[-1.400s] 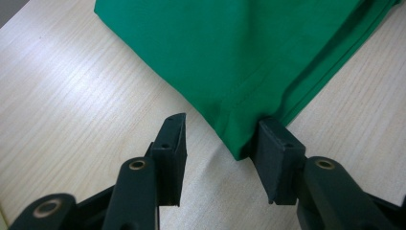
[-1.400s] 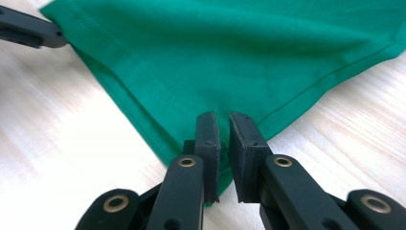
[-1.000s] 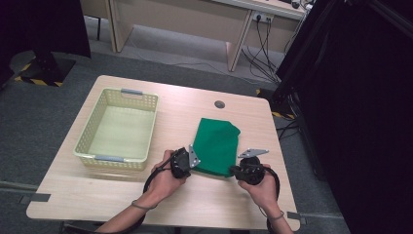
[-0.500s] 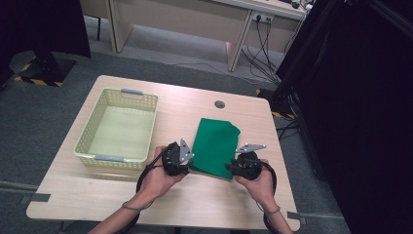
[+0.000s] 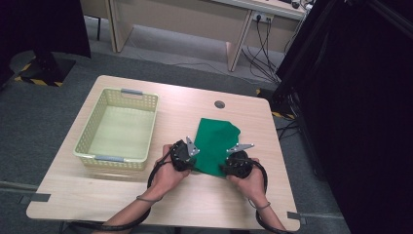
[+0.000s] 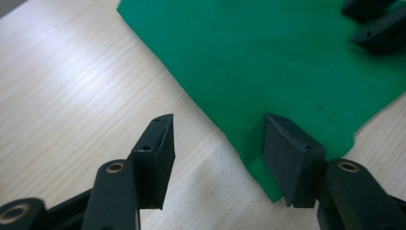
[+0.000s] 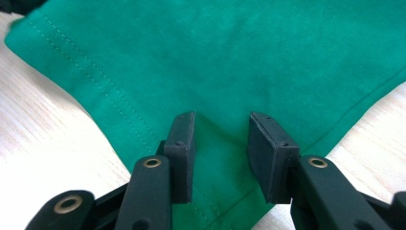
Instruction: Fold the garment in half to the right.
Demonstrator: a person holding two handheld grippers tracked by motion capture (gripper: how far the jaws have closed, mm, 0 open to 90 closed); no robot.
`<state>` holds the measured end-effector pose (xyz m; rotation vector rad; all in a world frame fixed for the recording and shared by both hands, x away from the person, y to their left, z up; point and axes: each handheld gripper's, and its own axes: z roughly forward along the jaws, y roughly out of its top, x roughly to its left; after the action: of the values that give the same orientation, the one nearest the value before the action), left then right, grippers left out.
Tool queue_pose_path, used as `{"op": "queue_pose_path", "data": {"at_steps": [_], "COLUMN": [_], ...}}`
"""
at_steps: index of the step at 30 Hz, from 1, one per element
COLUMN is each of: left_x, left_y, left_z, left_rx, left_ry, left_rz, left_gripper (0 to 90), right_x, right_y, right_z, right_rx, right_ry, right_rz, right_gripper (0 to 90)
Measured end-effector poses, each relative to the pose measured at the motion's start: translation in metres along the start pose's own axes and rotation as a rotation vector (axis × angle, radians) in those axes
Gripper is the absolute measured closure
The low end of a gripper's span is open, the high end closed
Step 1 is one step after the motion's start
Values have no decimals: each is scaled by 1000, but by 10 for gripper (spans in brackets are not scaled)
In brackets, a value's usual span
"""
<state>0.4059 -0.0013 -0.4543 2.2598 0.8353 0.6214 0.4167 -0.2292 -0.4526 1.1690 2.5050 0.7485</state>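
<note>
A folded green cloth (image 5: 216, 139) lies flat on the wooden table (image 5: 146, 200). My left gripper (image 5: 194, 155) sits at the cloth's near left edge. Its jaws have just been opening: one hovers over bare wood and the other over the cloth (image 6: 268, 57), whose edge runs between them unpinched (image 6: 218, 139). My right gripper (image 5: 225, 165) rests over the near right corner. Its jaws (image 7: 221, 132) have also just been opening and stand apart above the cloth (image 7: 239, 57) without pinching it. The right gripper's black jaws (image 6: 378, 28) show at the far end of the left gripper view.
A pale yellow slatted basket (image 5: 117, 158) stands on the table's left half, close to my left hand. A round cable hole (image 5: 219, 104) lies beyond the cloth. Bare wood runs along the near edge. Desks and cables stand on the floor beyond.
My right gripper has slid a little forward and left onto the cloth's near corner. The left hand has hardly shifted. The cloth lies as before.
</note>
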Motion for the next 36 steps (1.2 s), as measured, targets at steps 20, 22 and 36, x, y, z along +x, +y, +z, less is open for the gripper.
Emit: {"op": "queue_pose_path", "data": {"at_steps": [20, 22, 36], "left_x": [-10, -10, -12], "left_y": [0, 1, 3], "left_z": [-13, -16, -24], "left_rx": [-27, -34, -67], "left_ry": [-47, -46, -61], "left_rz": [5, 2, -5], "left_gripper": [404, 390, 362], "right_x": [-32, -34, -58], "right_y": [-8, 1, 89], "right_z": [-25, -30, -3], "right_rx": [-6, -44, -137], "right_ry": [7, -3, -51], "right_rz": [32, 52, 146], "right_gripper": [591, 585, 541]}}
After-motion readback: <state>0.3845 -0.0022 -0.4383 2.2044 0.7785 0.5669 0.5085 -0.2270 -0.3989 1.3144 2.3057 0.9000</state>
